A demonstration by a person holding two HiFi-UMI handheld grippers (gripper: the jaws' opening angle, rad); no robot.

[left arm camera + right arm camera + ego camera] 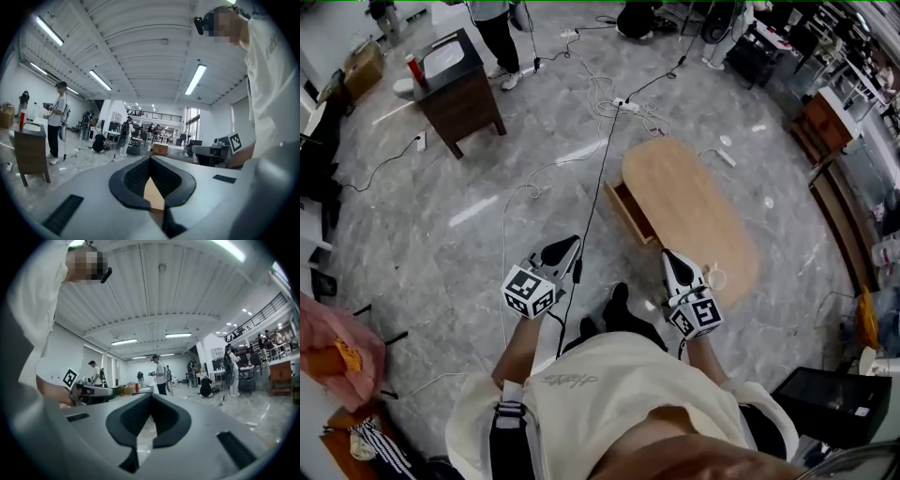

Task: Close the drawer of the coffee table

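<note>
**Head view.** The camera sits above the person and faces steeply down. The coffee table (pixel 694 211) lies just ahead and to the right, seen whole from overhead. The left gripper (pixel 565 251) and right gripper (pixel 673 261) are held short of its near end.

**Left gripper view.** The camera is low, just behind its own jaws, and tilted up across the hall, so ceiling fills the upper half. The dark cabinet (pixel 459 89), well beyond the coffee table's far left, also appears at this view's left edge.

**Right gripper view.** This camera is likewise low and tilted up, looking across the hall away from the coffee table.

**Overlap.** Each gripper view catches the person's torso and the other gripper's marker cube (pixel 234 140).
</note>
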